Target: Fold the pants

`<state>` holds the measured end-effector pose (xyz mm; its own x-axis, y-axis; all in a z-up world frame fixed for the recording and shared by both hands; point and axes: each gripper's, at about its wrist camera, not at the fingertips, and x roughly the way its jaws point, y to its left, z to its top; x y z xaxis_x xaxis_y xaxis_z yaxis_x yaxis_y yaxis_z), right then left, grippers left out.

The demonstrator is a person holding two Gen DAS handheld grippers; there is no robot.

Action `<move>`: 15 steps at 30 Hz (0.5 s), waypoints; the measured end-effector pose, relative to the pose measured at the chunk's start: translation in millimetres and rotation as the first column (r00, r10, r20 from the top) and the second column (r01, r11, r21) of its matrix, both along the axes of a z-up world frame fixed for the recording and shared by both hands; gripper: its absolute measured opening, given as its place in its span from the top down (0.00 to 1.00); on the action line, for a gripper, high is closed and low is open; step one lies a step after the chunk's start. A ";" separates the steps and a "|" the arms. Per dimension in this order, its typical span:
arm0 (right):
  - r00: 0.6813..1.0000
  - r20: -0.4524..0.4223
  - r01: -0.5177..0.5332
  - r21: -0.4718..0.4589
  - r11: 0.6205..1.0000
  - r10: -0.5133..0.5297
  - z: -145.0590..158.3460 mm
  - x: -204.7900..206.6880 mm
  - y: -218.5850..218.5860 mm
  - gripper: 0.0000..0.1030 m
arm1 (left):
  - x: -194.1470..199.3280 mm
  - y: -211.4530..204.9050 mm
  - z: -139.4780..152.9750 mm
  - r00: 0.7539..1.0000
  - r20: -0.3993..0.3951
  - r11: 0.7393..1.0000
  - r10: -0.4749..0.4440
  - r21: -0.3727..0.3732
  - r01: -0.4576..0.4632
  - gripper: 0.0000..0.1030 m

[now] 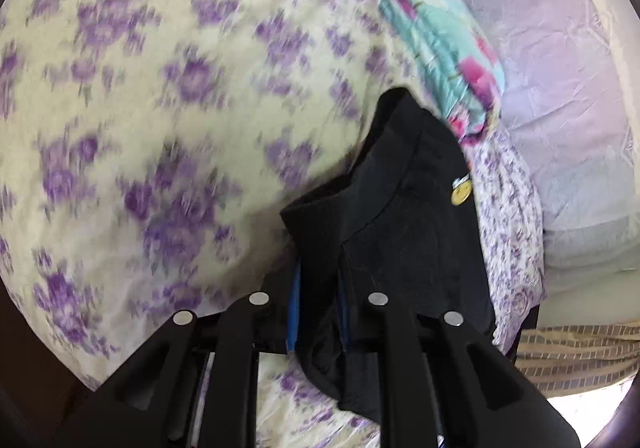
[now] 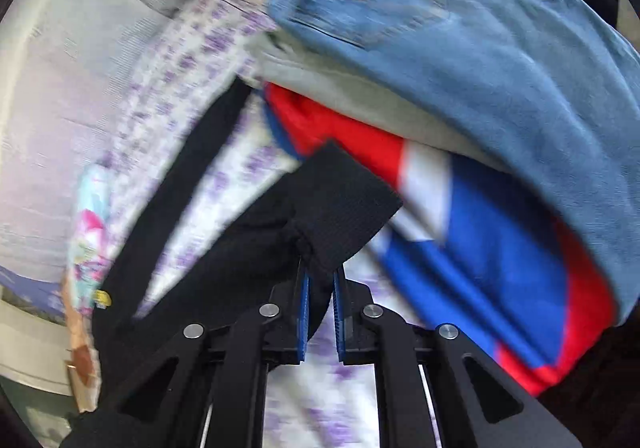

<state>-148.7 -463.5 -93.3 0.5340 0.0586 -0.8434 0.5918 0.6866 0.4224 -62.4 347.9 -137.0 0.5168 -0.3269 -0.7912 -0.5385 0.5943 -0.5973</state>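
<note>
The black pants (image 1: 404, 216) hang bunched between both grippers above the bed. In the left wrist view my left gripper (image 1: 320, 312) is shut on the ribbed black waistband, and a yellow tag (image 1: 460, 195) shows on the cloth. In the right wrist view my right gripper (image 2: 320, 288) is shut on the black pants (image 2: 256, 232) at a ribbed cuff (image 2: 348, 200), which sticks up past the blue pads (image 2: 304, 308). A black leg trails away to the left.
The bed has a cream sheet with purple flowers (image 1: 160, 108). A turquoise and pink quilt (image 1: 440, 48) lies by the lilac wall (image 1: 560, 68). A stack of folded clothes, blue jeans (image 2: 480, 48) over a red, white and blue garment (image 2: 480, 240), is close on the right.
</note>
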 end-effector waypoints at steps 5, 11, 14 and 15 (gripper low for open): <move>0.994 -0.101 -0.046 -0.089 0.995 0.037 0.7 -3.2 6.6 0.78 | -15.7 -21.7 -8.8 0.994 -0.111 0.982 -0.015 0.188 0.035 0.54; 0.995 0.039 -0.071 -0.394 0.916 0.094 68.8 21.8 32.2 0.64 | -14.7 -26.0 55.7 0.996 -0.076 0.838 0.038 0.546 0.010 0.20; 0.962 0.045 -0.229 -0.396 0.889 0.268 66.7 57.1 72.2 0.55 | 4.4 -39.2 72.2 0.999 0.028 0.880 -0.040 0.474 0.022 0.20; 0.951 0.036 -0.269 -0.393 0.879 0.307 60.7 64.4 81.2 0.55 | 12.8 -50.7 73.6 0.995 0.035 0.877 -0.089 0.476 0.062 0.20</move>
